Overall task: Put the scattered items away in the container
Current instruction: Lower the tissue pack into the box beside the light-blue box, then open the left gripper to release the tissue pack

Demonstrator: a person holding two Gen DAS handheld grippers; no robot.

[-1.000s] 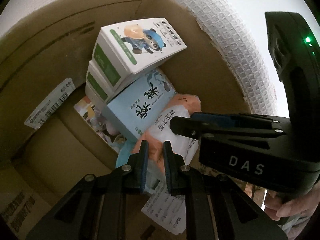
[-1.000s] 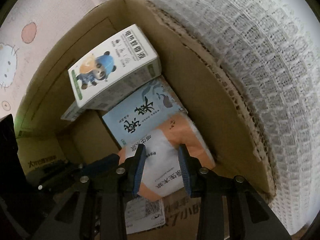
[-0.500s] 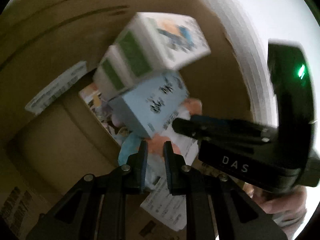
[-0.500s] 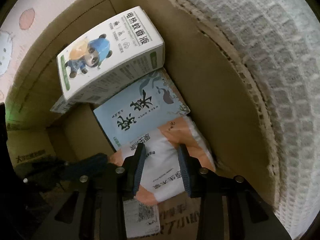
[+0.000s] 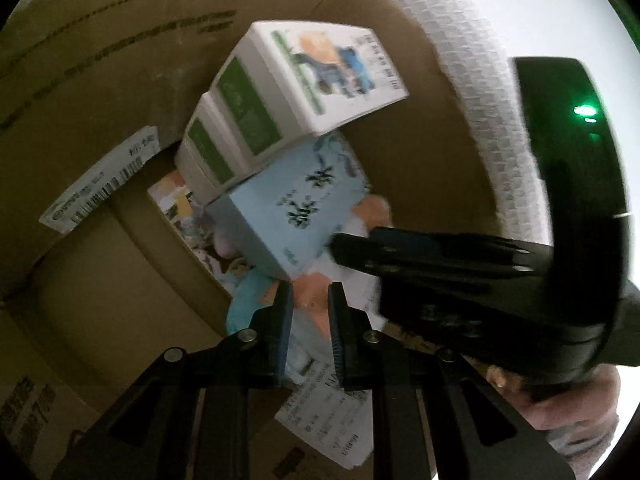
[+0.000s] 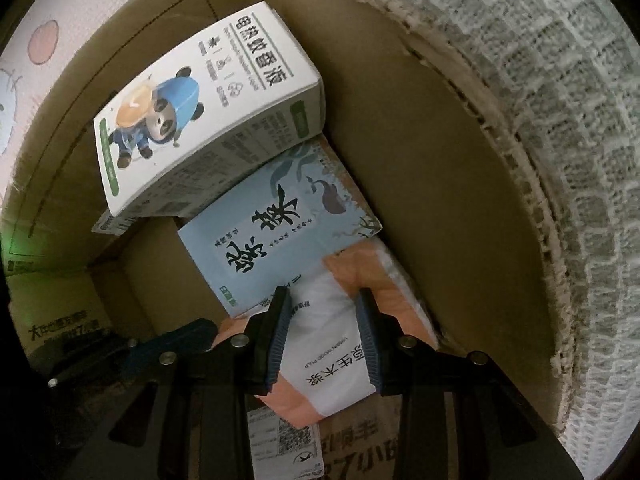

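The left tool (image 5: 309, 320) reaches into the cardboard box (image 5: 100, 80) with its fingers a narrow gap apart; the orange corner of a tissue pack (image 5: 310, 294) shows between them, but whether the pads press on it cannot be told through the blur. To its right the right tool (image 6: 323, 340) points down into the same box, its blue pads (image 6: 278, 340) set against the two sides of the orange-and-white tissue pack (image 6: 332, 356), pinching it.

Inside the box, from left to right in the left wrist view: a barcode label (image 5: 100, 184) stuck on the inner wall, a colourful printed packet (image 5: 180, 208) low down, then two stacked white boxes with green panels, the top one showing a cartoon panda (image 6: 208, 108). It leans on a pale blue box (image 6: 280, 236) with dark brush lettering, which overlaps the tissue pack's upper end. A white paper slip (image 5: 328, 412) lies on the box floor near the fingers. Beyond the box's right wall is a white waffle-textured cloth (image 6: 560, 120). A hand (image 5: 560, 404) grips the right tool's handle.
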